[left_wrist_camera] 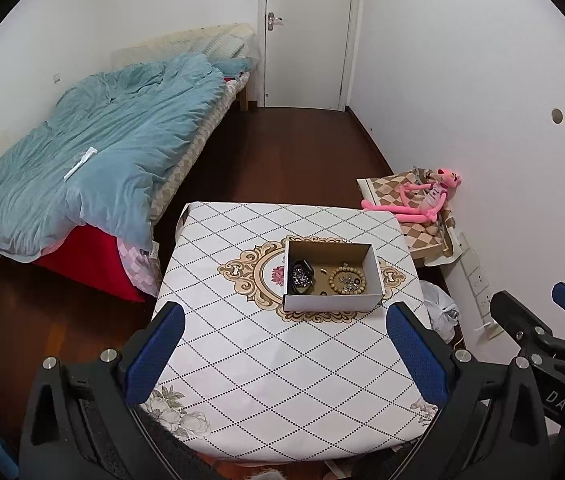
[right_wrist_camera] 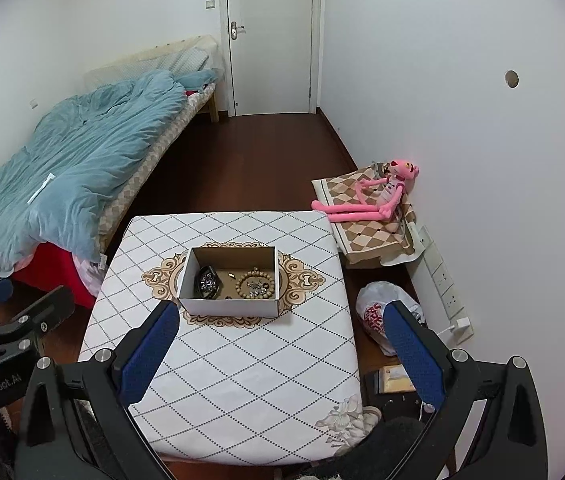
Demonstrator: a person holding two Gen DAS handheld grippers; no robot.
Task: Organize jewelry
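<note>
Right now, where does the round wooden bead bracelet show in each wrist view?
Left wrist: round wooden bead bracelet, right of centre, in the open cardboard box, its right half.
Right wrist: bracelet, just left of centre, same spot.
Shared landmark: pink plush toy by the right wall.

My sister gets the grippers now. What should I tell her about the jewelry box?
Left gripper: open, holding nothing, above the near part of the table.
Right gripper: open, holding nothing, beside it.
The cardboard box sits open at the table's middle. Inside: a dark tray of small metal pieces on the left, a wooden bead bracelet on the right with small metal pieces inside its ring, and a few tiny bits loose on the bottom.
Done: nothing that can be told; no jewelry lies outside the box.
Left: probably sorting the pieces in the box.
</note>
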